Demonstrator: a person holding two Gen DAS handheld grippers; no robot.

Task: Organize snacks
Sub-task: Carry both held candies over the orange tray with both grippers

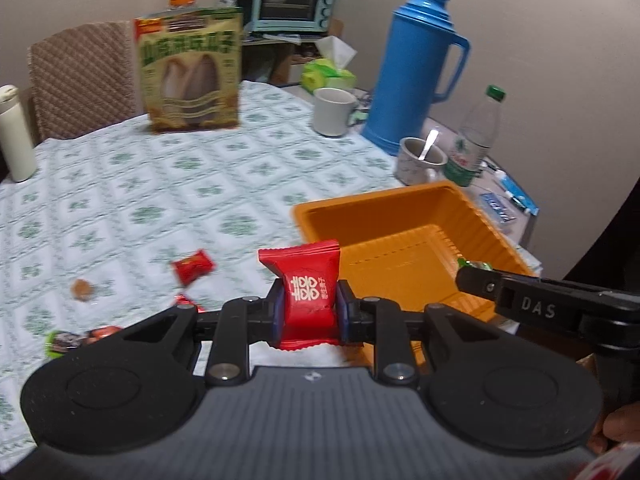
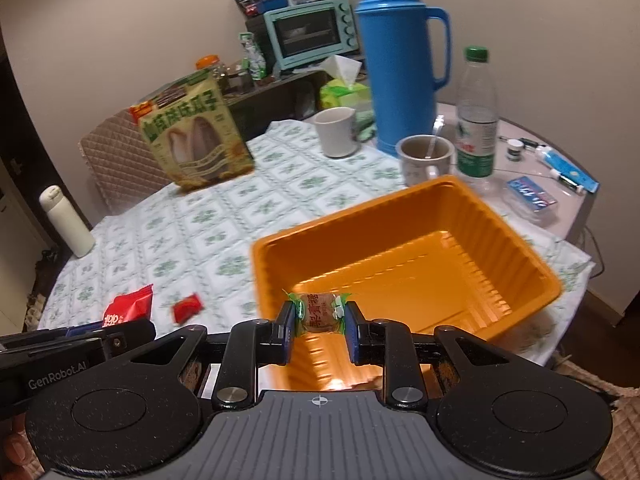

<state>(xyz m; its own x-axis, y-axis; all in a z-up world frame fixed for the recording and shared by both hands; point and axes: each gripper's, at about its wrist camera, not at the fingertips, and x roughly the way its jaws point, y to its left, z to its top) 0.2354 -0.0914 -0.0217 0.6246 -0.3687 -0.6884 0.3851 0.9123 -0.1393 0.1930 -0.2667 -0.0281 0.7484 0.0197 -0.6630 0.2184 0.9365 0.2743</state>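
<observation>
The ribbed orange tray (image 2: 400, 216) looks empty, so sorting has barely begun. The left gripper (image 1: 310, 312) clamps a glossy red packet (image 1: 306, 280) just short of the tray; the right gripper (image 2: 318, 314) pinches a small twist-wrapped candy (image 2: 319, 312) over it. More crinkly sweets (image 1: 192, 266) lie left of the left gripper on the patterned cloth (image 1: 160, 184).
</observation>
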